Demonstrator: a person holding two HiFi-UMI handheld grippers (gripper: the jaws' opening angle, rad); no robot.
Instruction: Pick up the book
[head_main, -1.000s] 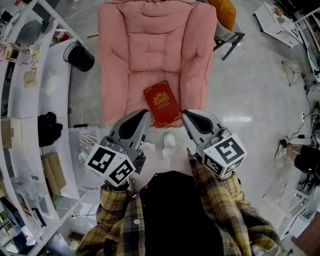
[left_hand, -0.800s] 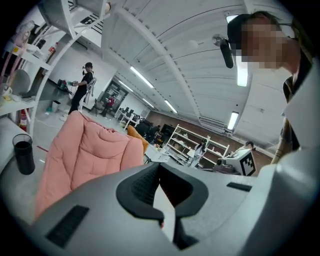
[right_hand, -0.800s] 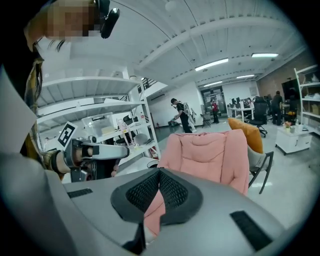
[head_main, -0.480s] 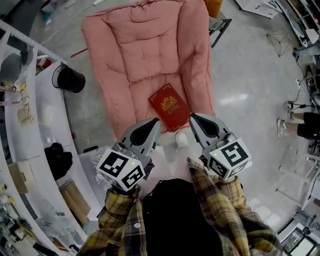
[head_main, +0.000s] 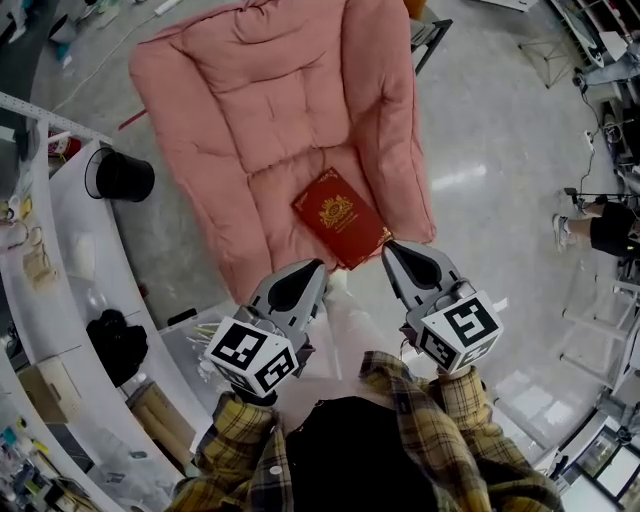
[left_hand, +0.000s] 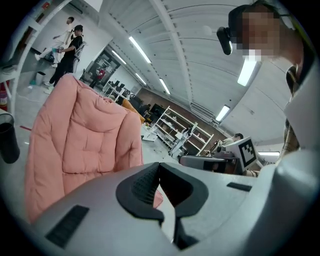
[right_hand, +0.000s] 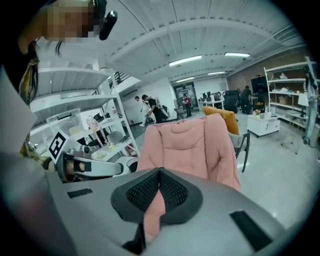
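At the far left of the head view a black bin (head_main: 120, 176) stands near the pink padded chair (head_main: 270, 110). Off the chair's front edge the left gripper (head_main: 316, 266) has its jaws pressed together, empty (its own view shows the pads meeting). Just right of it the red book (head_main: 340, 217) lies flat on the seat, gold emblem up. The right gripper (head_main: 390, 247), jaws likewise closed on nothing, points at the book's near corner.
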